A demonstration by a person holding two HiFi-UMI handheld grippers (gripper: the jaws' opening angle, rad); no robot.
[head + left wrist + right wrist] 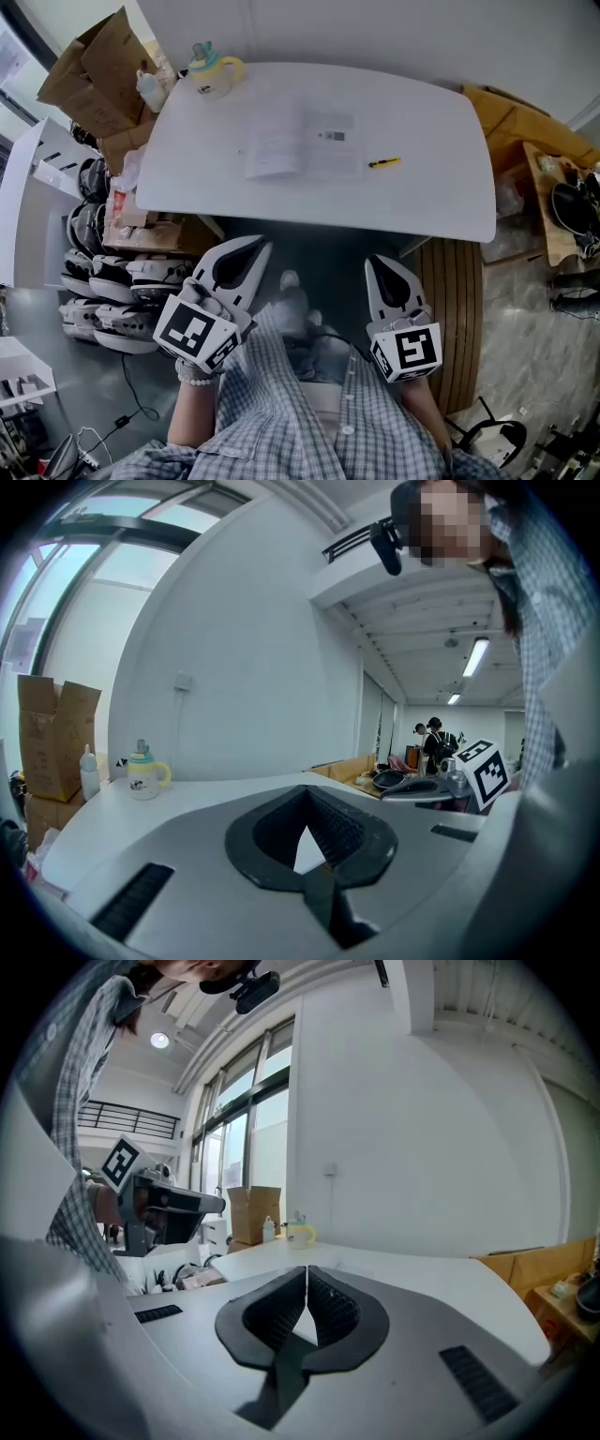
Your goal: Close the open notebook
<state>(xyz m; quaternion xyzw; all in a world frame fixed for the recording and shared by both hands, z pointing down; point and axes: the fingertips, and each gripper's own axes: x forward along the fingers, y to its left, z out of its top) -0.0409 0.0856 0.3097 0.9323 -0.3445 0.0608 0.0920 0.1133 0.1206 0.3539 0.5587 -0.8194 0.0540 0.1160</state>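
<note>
The open notebook [302, 145] lies flat with its white pages up, near the middle of the white table [427, 122]. A yellow pen [384, 162] rests just to its right. Both grippers hang below the table's near edge, close to the person's body and well short of the notebook. My left gripper [257, 247] is shut with nothing in it; in the left gripper view its jaws [305, 791] meet at the tips. My right gripper [376, 263] is also shut and empty, its tips together [307, 1269] in the right gripper view.
A yellow-handled cup [212, 73] stands at the table's far left corner, next to a bottle [150, 91] and cardboard boxes [94, 70]. Stacked helmets [103, 281] sit on the floor at the left. More boxes [520, 117] and a wooden shelf [562, 202] stand at the right.
</note>
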